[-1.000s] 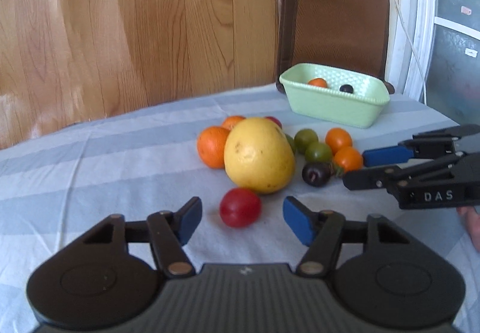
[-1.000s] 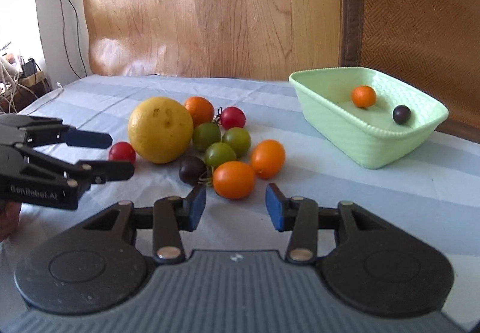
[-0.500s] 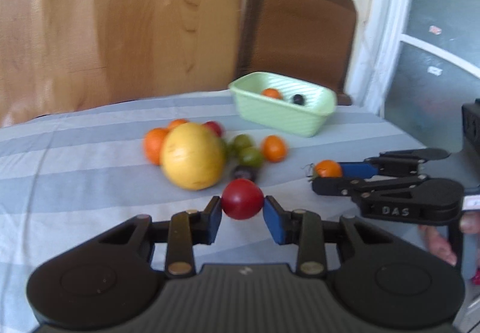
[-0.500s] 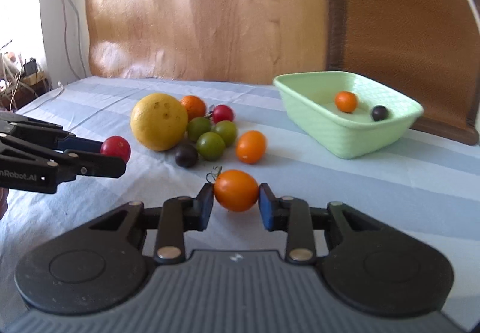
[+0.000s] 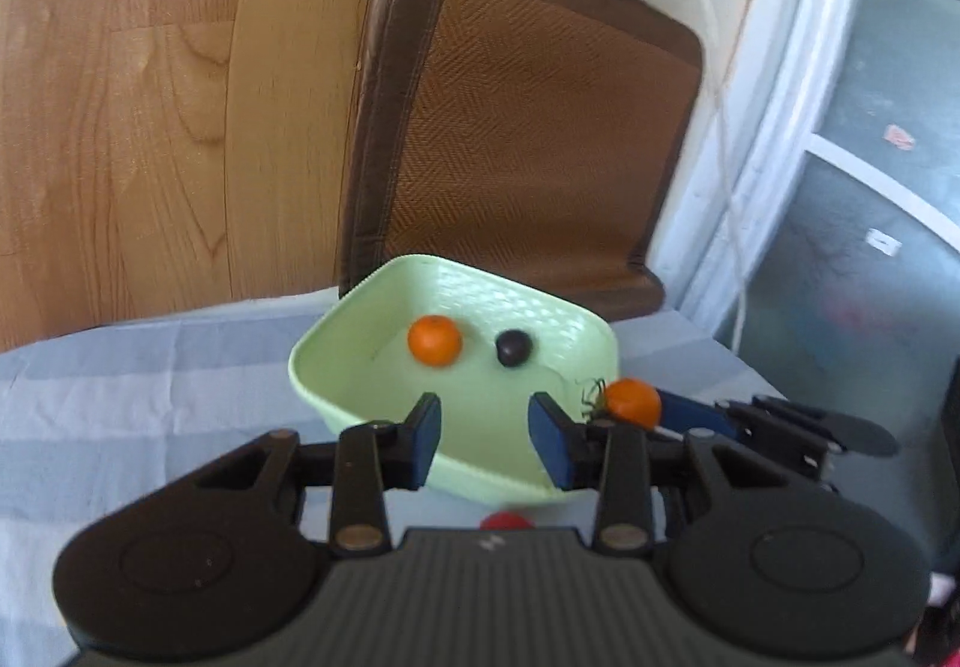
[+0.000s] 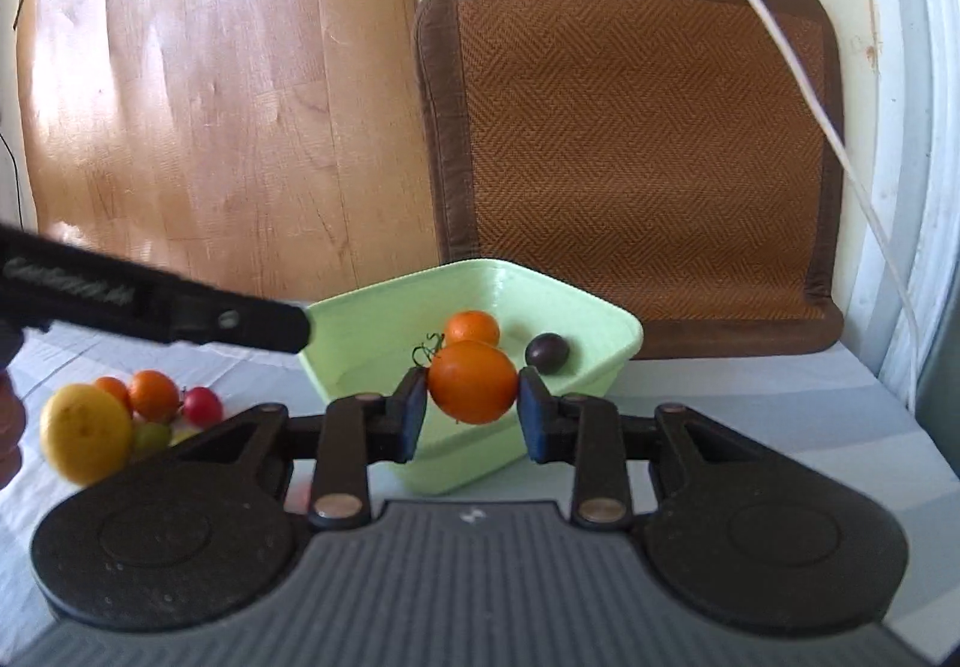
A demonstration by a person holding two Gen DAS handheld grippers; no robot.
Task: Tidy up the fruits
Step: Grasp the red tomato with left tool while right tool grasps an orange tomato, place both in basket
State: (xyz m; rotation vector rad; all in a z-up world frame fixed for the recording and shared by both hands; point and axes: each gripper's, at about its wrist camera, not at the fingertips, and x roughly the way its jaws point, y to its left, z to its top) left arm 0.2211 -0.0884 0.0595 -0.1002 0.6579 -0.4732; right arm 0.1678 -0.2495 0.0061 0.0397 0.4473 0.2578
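Note:
A pale green basket [image 5: 312,367] [image 6: 600,325] holds an orange tomato [image 5: 434,340] [image 6: 473,326] and a dark plum-like fruit [image 5: 514,347] [image 6: 546,352]. My left gripper [image 5: 483,442] is open and empty over the basket's near wall; a red tomato [image 5: 507,520] shows just below it, at the basket's near side. My right gripper [image 6: 472,413] is shut on an orange tomato with a green stem [image 6: 473,381] [image 5: 631,401], held over the basket's near edge.
A pile of fruit lies to the left on the striped cloth: a big yellow citrus [image 6: 85,433], oranges [image 6: 154,394], a red tomato [image 6: 202,406]. A brown woven chair back [image 6: 636,156] stands behind the basket. A white cable hangs at the right.
Both grippers have moved to the basket. My left gripper has opened and let go of the red tomato, which now shows below it. The right one still holds its orange tomato.

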